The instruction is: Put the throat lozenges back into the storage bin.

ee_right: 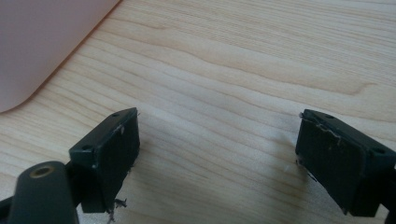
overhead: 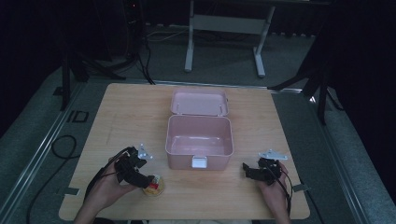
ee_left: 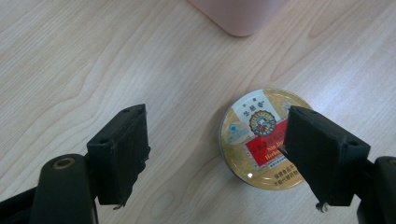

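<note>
A round yellow tin [overhead: 154, 187] with a red label lies flat on the wooden table [overhead: 126, 116] near its front edge, left of centre. My left gripper [overhead: 145, 180] hovers over it, open. In the left gripper view the tin [ee_left: 254, 135] sits toward the right jaw, which covers part of its rim, and the pads do not press on it. My right gripper [overhead: 247, 169] is at the front right of the table, open, with bare wood between its jaws [ee_right: 219, 130].
An open pink box [overhead: 182, 161] with a white latch stands at the table's centre, its lid [overhead: 200, 102] folded back; it looks empty. A corner of the box [ee_left: 238, 14] is close ahead of the left gripper, and the box [ee_right: 37, 42] is ahead-left of the right gripper.
</note>
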A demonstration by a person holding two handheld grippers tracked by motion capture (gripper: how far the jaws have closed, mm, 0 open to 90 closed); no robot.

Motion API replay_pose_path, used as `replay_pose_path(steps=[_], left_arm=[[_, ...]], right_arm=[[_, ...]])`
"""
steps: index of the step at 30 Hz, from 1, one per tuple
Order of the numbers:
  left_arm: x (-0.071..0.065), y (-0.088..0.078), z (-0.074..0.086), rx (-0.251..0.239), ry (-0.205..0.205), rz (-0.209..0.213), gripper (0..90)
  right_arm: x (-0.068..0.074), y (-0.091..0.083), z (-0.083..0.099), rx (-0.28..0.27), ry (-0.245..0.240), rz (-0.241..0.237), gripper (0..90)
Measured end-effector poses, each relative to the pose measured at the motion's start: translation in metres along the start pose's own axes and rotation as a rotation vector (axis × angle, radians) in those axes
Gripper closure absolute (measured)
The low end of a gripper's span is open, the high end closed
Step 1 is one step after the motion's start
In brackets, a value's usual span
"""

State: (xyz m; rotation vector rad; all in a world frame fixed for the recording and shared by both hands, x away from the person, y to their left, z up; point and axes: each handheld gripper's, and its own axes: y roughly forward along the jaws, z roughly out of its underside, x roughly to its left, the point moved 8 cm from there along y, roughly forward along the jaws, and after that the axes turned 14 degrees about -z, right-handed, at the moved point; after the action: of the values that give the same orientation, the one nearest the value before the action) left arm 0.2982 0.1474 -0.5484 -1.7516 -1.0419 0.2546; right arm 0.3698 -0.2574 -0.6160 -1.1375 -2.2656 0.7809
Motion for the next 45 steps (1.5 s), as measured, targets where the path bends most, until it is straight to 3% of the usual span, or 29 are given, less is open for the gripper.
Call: replay_pose_path(steps=[5,14,22,25,28,45], left_arm=[[-0.006,0.003,0.0,0.024,0.048,0.005,21.9],[-0.015,0.005,-0.001,0.031,0.08,0.046,19.6],[-0.022,0.009,0.001,0.061,0.135,0.064,18.4],[-0.024,0.01,0.002,0.067,0.145,0.069,18.4],[-0.028,0.012,0.001,0.068,0.154,0.112,18.4],[-0.039,0.023,0.0,0.122,0.217,0.148,15.8]], right_arm=[[0.0,0.0,0.0,-0.001,0.0,0.0,13.5],[0.0,0.0,0.0,-0.001,0.0,0.0,13.5],[0.0,0.0,0.0,-0.001,0.0,0.0,13.5],[0.0,0.0,0.0,-0.001,0.0,-0.001,13.4],[0.0,0.0,0.0,-0.001,-0.002,-0.001,13.4],[0.0,0.0,0.0,-0.001,-0.004,-0.004,13.4]])
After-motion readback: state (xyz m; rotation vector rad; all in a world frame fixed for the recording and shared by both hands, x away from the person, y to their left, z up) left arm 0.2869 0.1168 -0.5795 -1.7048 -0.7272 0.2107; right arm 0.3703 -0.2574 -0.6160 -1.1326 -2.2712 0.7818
